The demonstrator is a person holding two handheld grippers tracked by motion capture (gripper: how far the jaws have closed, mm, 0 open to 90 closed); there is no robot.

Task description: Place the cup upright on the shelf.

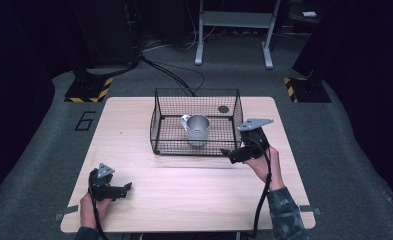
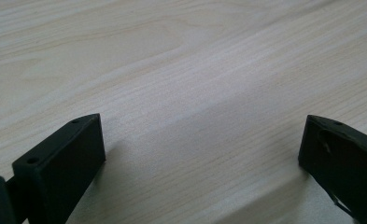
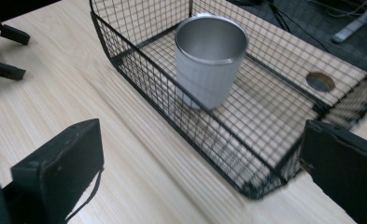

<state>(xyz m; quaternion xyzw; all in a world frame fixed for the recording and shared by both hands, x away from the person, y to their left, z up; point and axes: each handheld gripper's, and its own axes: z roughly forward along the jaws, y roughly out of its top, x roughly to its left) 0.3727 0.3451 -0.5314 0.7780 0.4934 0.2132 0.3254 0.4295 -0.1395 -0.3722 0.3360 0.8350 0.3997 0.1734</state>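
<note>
In the high view we find the cylindrical brushed-metal cup point(image 1: 198, 129) standing upright, mouth up, inside the black wire-mesh basket point(image 1: 157, 120) at the far middle of the light wooden table point(image 1: 184, 200). Our right gripper point(image 1: 227, 154) hovers just outside the basket's near right corner, jaws spread and empty, so the cup lies to its left and slightly beyond, with the near mesh wall between the two. Our left gripper point(image 1: 128, 187) rests low at the near left of the table, well apart from the basket, which makes the right gripper clearly the nearer one. A small dark round hole point(image 1: 223, 109) shows in the table at the basket's far right corner. In the left gripper view the two black jaws stand wide apart over bare wood grain point(image 2: 181, 93), holding nothing. In the right gripper view the spread jaws frame the basket's near wall point(image 3: 209, 135) from above; the cup point(image 3: 209, 70) stands behind that wall with its open rim facing up and its long axis vertical, free of the mesh sides as far as we can tell. The left gripper point(image 3: 3, 51) appears at the far left edge. We judge that any approach to the cup must come down over the basket rim, since the mesh blocks a level approach.
</note>
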